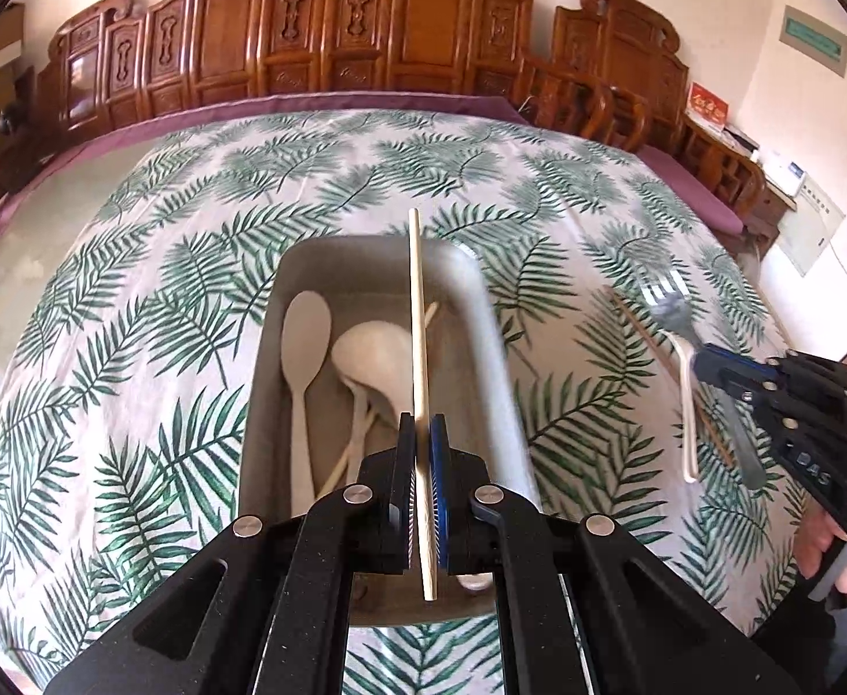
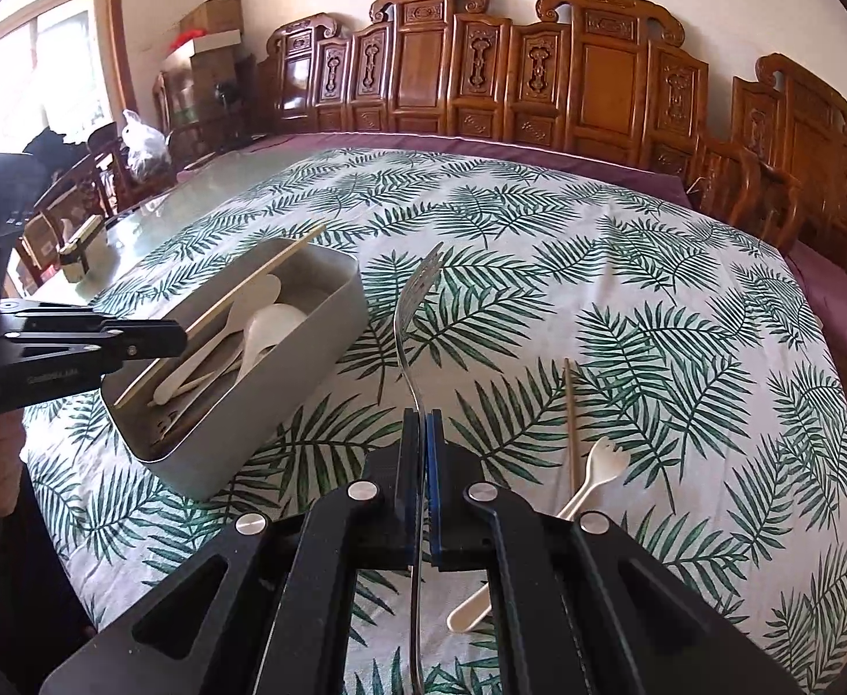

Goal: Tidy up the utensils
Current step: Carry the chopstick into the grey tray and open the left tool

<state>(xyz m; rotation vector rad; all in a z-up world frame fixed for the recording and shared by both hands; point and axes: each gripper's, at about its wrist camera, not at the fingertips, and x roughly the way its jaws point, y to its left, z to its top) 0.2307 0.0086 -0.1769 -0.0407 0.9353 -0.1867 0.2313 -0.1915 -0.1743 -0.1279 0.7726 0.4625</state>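
My left gripper (image 1: 422, 423) is shut on a pale wooden chopstick (image 1: 418, 313) and holds it lengthwise above the grey metal box (image 1: 495, 359). The box holds two white spoons (image 1: 304, 341) and another chopstick. My right gripper (image 2: 423, 420) is shut on a metal fork (image 2: 414, 313), tines pointing away, above the tablecloth right of the box (image 2: 284, 405). A white plastic fork (image 2: 582, 483) and a wooden chopstick (image 2: 569, 423) lie on the cloth to its right. In the left wrist view the right gripper (image 1: 707, 362) is at the right with the metal fork (image 1: 669, 304).
The table is covered by a white cloth with green leaf print (image 2: 684, 318). Carved wooden chairs (image 2: 597, 75) line the far side. A small dark object (image 2: 81, 249) stands on the bare table at the far left. Hands hold both grippers.
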